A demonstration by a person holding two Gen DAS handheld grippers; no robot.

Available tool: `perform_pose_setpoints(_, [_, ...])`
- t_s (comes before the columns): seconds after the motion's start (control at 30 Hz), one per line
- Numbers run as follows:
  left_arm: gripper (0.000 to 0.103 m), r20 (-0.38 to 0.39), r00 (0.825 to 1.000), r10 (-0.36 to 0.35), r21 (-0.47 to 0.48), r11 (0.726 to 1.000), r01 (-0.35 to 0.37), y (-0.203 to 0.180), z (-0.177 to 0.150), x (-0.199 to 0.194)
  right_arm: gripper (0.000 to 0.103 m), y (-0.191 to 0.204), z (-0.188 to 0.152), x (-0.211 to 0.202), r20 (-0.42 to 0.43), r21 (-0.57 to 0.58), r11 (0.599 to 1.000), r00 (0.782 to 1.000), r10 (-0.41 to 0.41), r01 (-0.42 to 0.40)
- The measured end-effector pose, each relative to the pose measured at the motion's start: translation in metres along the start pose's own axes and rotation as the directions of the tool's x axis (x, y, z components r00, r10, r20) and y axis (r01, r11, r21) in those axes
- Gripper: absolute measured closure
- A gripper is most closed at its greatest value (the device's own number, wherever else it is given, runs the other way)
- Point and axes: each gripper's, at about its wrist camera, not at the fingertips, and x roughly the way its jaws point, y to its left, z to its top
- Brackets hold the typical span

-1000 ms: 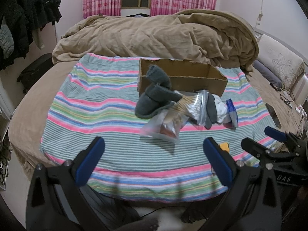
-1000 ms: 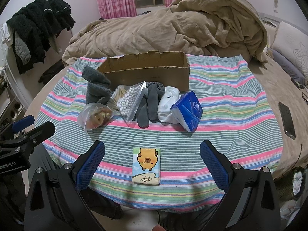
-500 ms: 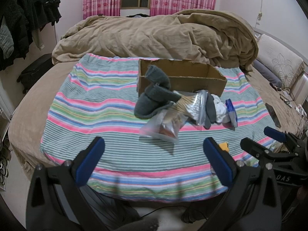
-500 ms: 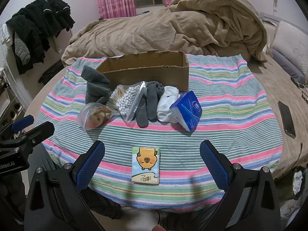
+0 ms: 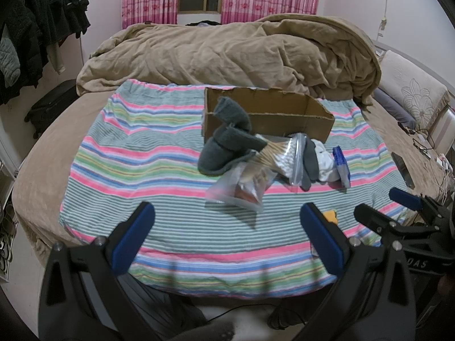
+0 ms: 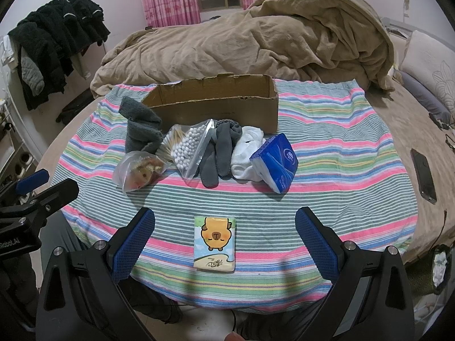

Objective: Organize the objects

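An open cardboard box (image 6: 216, 101) stands on a striped cloth (image 6: 327, 147). In front of it lie a dark grey cloth (image 6: 140, 130), a clear bag of snacks (image 6: 139, 170), a bag of cotton swabs (image 6: 189, 145), grey socks (image 6: 219, 153), white socks (image 6: 247, 150) and a blue tissue pack (image 6: 277, 162). A cartoon tissue pack (image 6: 215, 240) lies near the front edge. My right gripper (image 6: 224, 236) is open, its fingers either side of that pack. My left gripper (image 5: 227, 234) is open and empty, short of the snack bag (image 5: 241, 187).
A rumpled tan duvet (image 6: 256, 37) fills the bed behind the box. A phone (image 6: 423, 174) lies on the bed at right. Dark clothes (image 6: 54, 42) hang at left. The cloth's front edge drops off just under both grippers.
Both views have shifted only slightly. The objects on the cloth have not moved and both grippers stay open.
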Motion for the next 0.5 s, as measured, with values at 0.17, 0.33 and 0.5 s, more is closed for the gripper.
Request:
perform_pose_setpoints(0.17, [0.001, -0.005, 1.0, 0.001, -0.002, 1.0, -0.001, -0.001, 0.001, 0.001, 0.002, -0.001, -0.002, 0.0, -0.002, 0.001, 1.0, 1.0, -0.001, 0.001])
perform_pose_setpoints(0.33, [0.001, -0.013, 1.0, 0.001, -0.002, 1.0, -0.001, -0.002, 0.001, 0.006, 0.002, -0.004, -0.004, 0.002, -0.008, 0.002, 1.0, 1.0, -0.001, 0.001])
perform_pose_setpoints(0.5, [0.001, -0.028, 1.0, 0.001, -0.004, 1.0, -0.001, -0.002, 0.0, 0.014, 0.002, -0.005, -0.004, 0.008, -0.023, 0.005, 1.0, 1.0, -0.002, 0.002])
